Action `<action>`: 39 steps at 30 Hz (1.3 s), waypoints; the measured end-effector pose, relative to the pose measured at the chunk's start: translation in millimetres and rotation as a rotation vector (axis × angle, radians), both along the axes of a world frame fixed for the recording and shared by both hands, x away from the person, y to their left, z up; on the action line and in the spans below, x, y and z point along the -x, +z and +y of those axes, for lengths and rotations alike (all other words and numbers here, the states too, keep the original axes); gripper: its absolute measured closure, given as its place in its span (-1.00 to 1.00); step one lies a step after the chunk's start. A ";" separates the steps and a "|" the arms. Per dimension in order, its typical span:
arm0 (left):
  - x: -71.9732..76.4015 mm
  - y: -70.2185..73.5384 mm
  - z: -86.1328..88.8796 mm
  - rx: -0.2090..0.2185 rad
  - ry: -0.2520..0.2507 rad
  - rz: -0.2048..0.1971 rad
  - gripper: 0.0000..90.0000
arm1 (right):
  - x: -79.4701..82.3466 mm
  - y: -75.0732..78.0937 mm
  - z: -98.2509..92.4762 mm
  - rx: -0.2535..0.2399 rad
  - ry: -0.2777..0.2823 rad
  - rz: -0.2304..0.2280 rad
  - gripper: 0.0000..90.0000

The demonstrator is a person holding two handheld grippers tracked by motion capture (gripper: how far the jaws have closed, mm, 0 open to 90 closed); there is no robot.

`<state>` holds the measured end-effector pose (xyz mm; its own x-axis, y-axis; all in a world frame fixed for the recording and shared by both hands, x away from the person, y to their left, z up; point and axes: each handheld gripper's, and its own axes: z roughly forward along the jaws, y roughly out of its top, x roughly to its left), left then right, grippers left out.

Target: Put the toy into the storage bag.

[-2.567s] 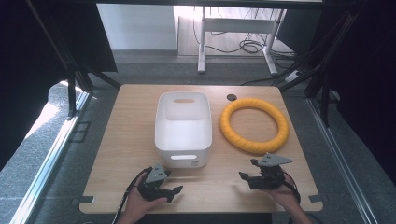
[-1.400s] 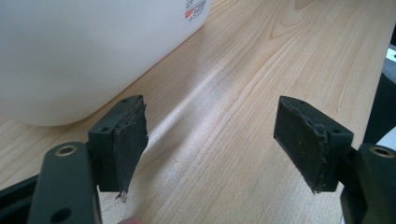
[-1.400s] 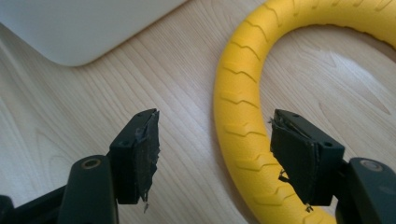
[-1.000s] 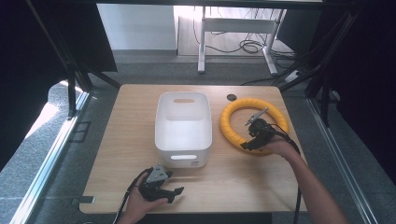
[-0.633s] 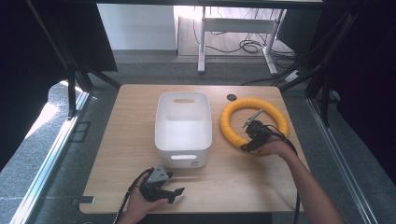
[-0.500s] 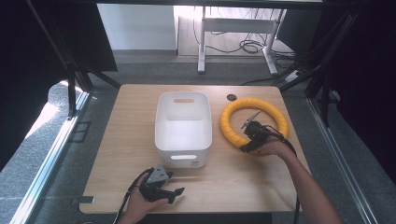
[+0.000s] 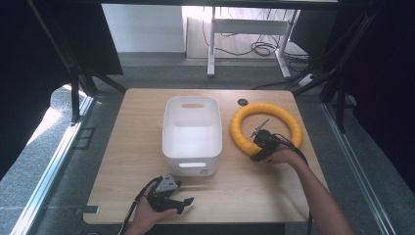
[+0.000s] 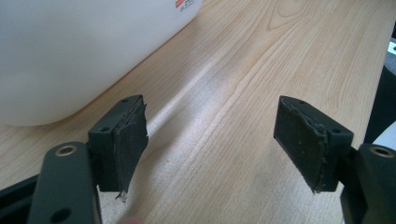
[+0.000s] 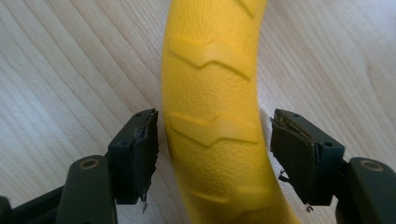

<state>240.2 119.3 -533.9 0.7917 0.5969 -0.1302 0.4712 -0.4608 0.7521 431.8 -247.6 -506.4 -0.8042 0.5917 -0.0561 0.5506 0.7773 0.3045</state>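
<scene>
Currently the yellow ring (image 7: 266, 128) lies flat at right of centre in the high view, beside the white bin (image 7: 192, 133). The right gripper (image 7: 258, 147) straddles its lower-left arc; its jaws have just been closing, ring tube between them, pads not yet pressing. The tube's axis runs top to bottom in the right gripper view. Risk: an off-centre pinch could squirt the rounded tube sideways. The left gripper (image 7: 185, 203) rests spread, empty, at lower left.
</scene>
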 end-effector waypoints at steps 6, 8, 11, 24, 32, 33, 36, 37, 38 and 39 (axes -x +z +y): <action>0.2 0.1 -0.7 -0.002 -0.002 0.000 -0.43 | -2.7 -0.5 -1.4 -0.040 -0.002 0.021 -0.11; 0.4 0.0 -1.2 -0.003 -0.003 0.000 -0.43 | -5.1 1.0 0.4 -0.029 -0.018 0.040 -0.01; 0.8 0.0 -1.3 -0.004 -0.004 -0.001 -0.42 | -9.2 2.1 1.8 -0.001 0.010 0.063 0.03; -0.1 -1.3 -1.6 -0.010 -0.005 0.000 -0.43 | -12.2 21.9 -3.5 -0.186 0.004 0.060 0.10; 0.1 -0.9 -1.2 -0.006 -0.003 -0.001 -0.43 | -14.3 58.7 -15.7 -0.436 -0.035 0.036 0.13; 0.1 -0.9 -1.2 -0.007 -0.004 0.000 -0.43 | -14.3 61.8 -17.8 -0.468 -0.037 0.032 0.13; 0.0 -1.0 -1.5 -0.007 -0.005 0.001 -0.43 | -13.9 68.0 -22.8 -0.521 -0.050 0.028 0.14; 0.0 -1.1 -1.6 -0.007 -0.004 0.001 -0.43 | -14.1 70.4 -25.1 -0.541 -0.052 0.024 0.14; 0.0 -1.2 -1.7 -0.006 -0.004 0.002 -0.43 | -14.3 74.7 -29.1 -0.576 -0.061 0.018 0.14; -0.1 -1.2 -1.8 -0.006 -0.004 0.002 -0.42 | -14.7 82.4 -35.3 -0.636 -0.076 0.012 0.14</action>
<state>240.3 117.5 -535.1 0.7940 0.5944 -0.1279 0.4706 -0.4676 0.7482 446.5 -283.0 -424.0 -0.7574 0.5616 0.3331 0.6029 0.4055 0.6871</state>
